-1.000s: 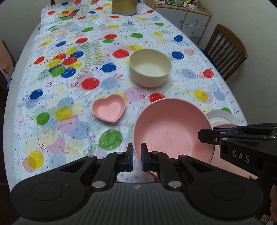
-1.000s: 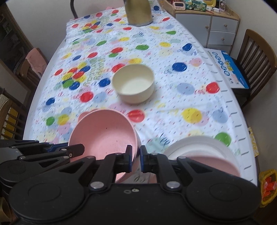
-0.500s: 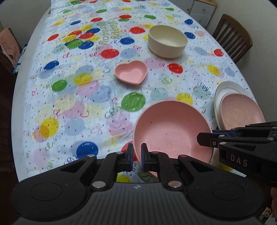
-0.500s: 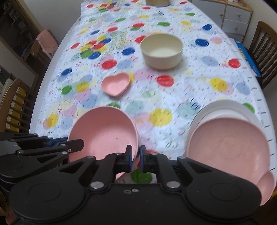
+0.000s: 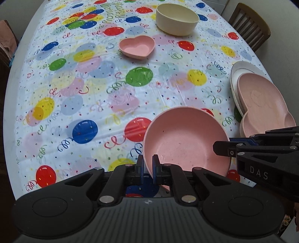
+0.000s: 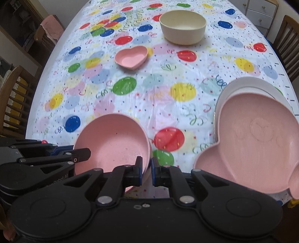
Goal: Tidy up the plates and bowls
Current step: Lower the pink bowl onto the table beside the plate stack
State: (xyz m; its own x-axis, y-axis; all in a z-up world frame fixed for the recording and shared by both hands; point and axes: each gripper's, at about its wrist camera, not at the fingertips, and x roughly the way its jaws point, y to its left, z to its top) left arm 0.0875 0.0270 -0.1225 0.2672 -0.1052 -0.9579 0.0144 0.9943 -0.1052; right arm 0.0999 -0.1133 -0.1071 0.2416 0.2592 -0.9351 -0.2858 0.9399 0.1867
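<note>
A large pink bowl (image 5: 185,138) is held above the table's near edge. My left gripper (image 5: 147,165) is shut on its left rim and my right gripper (image 6: 146,171) is shut on its right rim; the bowl also shows in the right wrist view (image 6: 112,144). A pink heart-shaped divided plate (image 6: 257,138) lies on a white plate (image 6: 248,84) at the near right. A small pink heart dish (image 5: 137,46) and a cream bowl (image 5: 177,18) sit farther back.
The table wears a balloon-print cloth (image 5: 93,84). Wooden chairs stand at the right (image 5: 250,24) and at the left (image 6: 15,97). A white drawer unit (image 6: 261,11) is at the far right.
Both grippers have pulled back toward the table's near edge, carrying the pink bowl with them. The heart dish and cream bowl now lie farther off, and the stacked plates have come into full view.
</note>
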